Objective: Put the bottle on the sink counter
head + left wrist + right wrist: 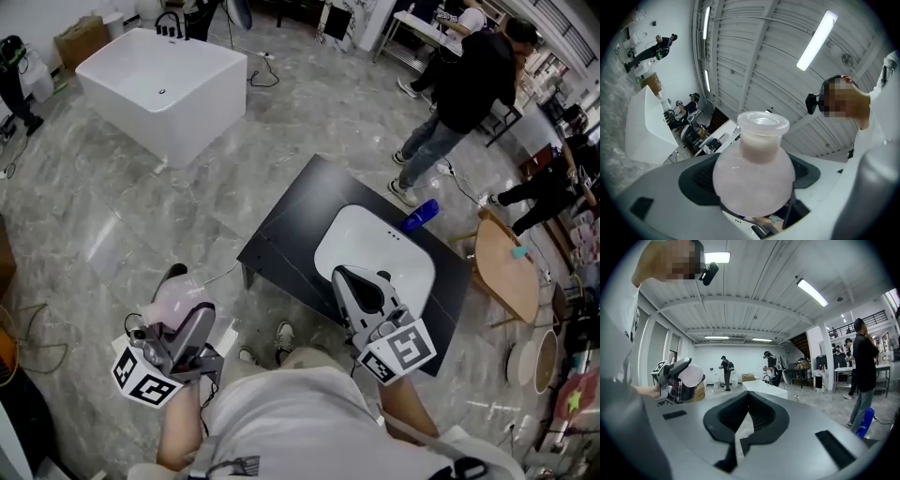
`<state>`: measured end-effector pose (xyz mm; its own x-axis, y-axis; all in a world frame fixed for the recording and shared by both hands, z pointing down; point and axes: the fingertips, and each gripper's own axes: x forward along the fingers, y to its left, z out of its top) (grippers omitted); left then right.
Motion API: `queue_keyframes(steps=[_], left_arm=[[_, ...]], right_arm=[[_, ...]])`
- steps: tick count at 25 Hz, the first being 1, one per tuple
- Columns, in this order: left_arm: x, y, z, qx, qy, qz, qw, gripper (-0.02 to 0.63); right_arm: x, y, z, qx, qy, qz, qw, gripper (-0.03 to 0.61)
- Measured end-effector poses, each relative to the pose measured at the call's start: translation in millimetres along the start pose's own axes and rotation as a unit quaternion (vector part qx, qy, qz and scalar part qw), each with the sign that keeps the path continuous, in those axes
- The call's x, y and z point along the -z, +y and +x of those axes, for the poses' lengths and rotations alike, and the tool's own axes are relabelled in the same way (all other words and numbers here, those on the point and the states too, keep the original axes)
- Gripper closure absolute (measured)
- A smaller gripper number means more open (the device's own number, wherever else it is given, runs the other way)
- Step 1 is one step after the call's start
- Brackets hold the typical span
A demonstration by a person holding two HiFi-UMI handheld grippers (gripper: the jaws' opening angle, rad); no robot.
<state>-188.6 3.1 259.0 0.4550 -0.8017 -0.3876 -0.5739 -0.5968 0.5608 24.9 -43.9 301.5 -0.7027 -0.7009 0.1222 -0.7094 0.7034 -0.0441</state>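
Observation:
A round frosted pinkish bottle [176,292] with a short wide neck sits in my left gripper [187,314], low at the left of the head view. In the left gripper view the bottle [754,171] fills the space between the jaws, neck pointing away from the camera, both pads against its belly. The right gripper [349,277] hovers over the near edge of the white basin [380,246] set in the dark sink counter [291,234]. Its jaws meet at the tips with nothing in them [749,397]. The right gripper view also shows the held bottle [691,375] at left.
A blue bottle [419,215] lies on the counter's far edge. A white bathtub [164,89] stands at the far left. A person in black [473,75] walks beyond the counter. A round wooden table [506,272] is at the right. Cables run across the floor.

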Motion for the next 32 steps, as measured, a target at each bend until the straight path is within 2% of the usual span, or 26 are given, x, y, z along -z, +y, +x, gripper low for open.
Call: queue_keyframes(steps=[6, 13, 22, 32], left_arm=[[15, 13, 31, -0.012, 0.014, 0.010, 0.9998, 0.198], [45, 47, 47, -0.044, 0.044, 0.022, 0.9978, 0.198], [96, 95, 61, -0.069, 0.101, 0.022, 0.9922, 0.198], [152, 144, 72, -0.088, 0.155, 0.039, 0.9831, 0.198]], right_arm=[[2, -29, 13, -0.008, 0.004, 0.007, 1.000, 0.568], [29, -46, 24, -0.017, 0.028, 0.028, 0.999, 0.568], [57, -58, 34, -0.014, 0.060, 0.045, 0.997, 0.568], [96, -65, 39, -0.014, 0.093, 0.062, 0.994, 0.568]])
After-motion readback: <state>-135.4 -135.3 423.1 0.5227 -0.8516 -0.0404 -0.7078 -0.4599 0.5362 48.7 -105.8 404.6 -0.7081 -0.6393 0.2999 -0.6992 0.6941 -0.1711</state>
